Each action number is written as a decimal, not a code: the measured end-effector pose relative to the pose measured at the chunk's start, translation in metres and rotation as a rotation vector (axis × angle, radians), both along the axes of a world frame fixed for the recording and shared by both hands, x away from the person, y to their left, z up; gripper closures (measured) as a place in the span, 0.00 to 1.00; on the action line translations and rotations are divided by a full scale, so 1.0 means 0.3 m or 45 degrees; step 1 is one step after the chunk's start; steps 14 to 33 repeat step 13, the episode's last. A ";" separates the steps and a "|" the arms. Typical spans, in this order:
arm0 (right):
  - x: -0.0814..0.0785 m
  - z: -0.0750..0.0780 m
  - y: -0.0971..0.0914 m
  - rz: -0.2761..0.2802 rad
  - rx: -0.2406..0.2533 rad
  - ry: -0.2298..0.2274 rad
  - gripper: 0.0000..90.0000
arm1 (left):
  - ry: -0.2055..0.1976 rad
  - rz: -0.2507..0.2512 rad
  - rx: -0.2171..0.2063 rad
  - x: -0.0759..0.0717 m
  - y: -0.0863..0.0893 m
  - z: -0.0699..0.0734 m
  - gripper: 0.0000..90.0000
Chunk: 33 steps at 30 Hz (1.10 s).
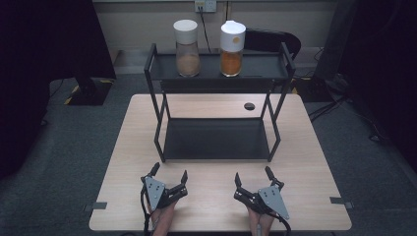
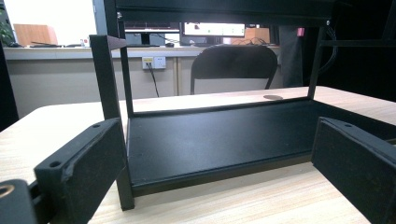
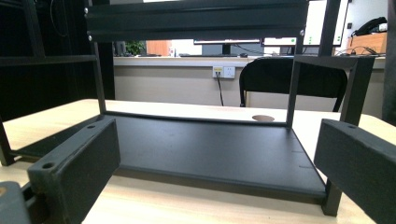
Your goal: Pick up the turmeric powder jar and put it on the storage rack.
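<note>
From the high view, both the left gripper [image 1: 170, 177] and right gripper [image 1: 252, 178] rest agape on the bench [image 1: 123, 147], well short of the two jars [image 1: 187, 48] on the rack [image 1: 152, 64] top. The left gripper view shows a rack post [image 2: 106, 79] close: a clipped reach might topple them. The right gripper view looks similar, probably.

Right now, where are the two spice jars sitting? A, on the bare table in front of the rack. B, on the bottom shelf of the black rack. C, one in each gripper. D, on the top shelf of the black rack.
D: in the high view the pale-powder jar and the orange-powder jar stand side by side on the top shelf of the black rack, while its bottom shelf lies bare.
</note>
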State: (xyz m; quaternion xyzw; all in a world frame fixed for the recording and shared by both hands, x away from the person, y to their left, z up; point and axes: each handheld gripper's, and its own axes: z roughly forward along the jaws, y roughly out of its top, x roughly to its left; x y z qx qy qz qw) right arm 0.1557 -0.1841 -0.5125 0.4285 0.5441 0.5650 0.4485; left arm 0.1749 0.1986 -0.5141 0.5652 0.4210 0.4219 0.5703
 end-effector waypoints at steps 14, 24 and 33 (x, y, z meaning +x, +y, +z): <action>-0.002 -0.015 -0.003 0.002 0.003 0.005 0.00 | 0.000 0.001 0.001 0.000 -0.001 0.000 0.03; -0.002 -0.015 -0.003 0.002 0.003 0.005 0.00 | 0.000 0.001 0.001 0.000 -0.001 0.000 0.03; -0.002 -0.015 -0.003 0.002 0.003 0.005 0.00 | 0.000 0.001 0.001 0.000 -0.001 0.000 0.03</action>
